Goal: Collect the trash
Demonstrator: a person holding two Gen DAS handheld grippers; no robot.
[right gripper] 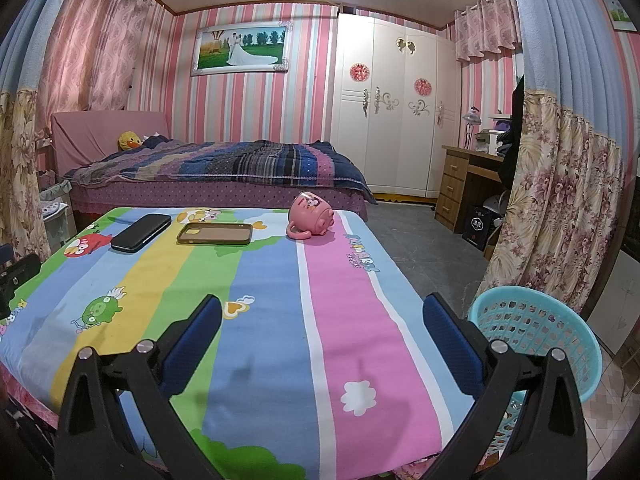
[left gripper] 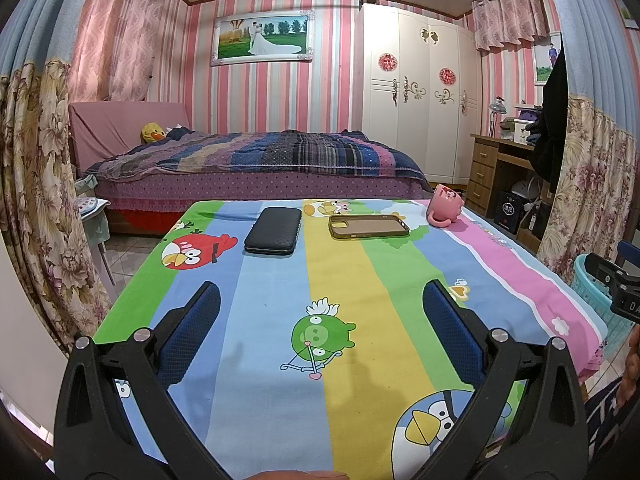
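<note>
A table with a striped cartoon cloth (left gripper: pixel 280 320) (right gripper: pixel 352 320) fills both views. At its far end lie a black case (left gripper: pixel 274 231) (right gripper: pixel 141 233), an olive phone case (left gripper: pixel 369 227) (right gripper: pixel 215 233) and a tipped pink mug (left gripper: pixel 444 204) (right gripper: pixel 311 214). A turquoise plastic basket (right gripper: pixel 536 332) (left gripper: pixel 596 292) stands on the floor at the table's right side. My left gripper (left gripper: pixel 320 304) is open and empty above the near half of the table. My right gripper (right gripper: pixel 320 316) is open and empty over the table's near right part, with the basket just right of its right finger (right gripper: pixel 452 344).
A bed (left gripper: pixel 256 160) stands behind the table, a white wardrobe (left gripper: pixel 420 92) and a wooden desk (left gripper: pixel 496 168) to the right. Flowered curtains (left gripper: pixel 36 200) (right gripper: pixel 560 200) hang at both sides. The right gripper's body (left gripper: pixel 616 288) shows at the left view's right edge.
</note>
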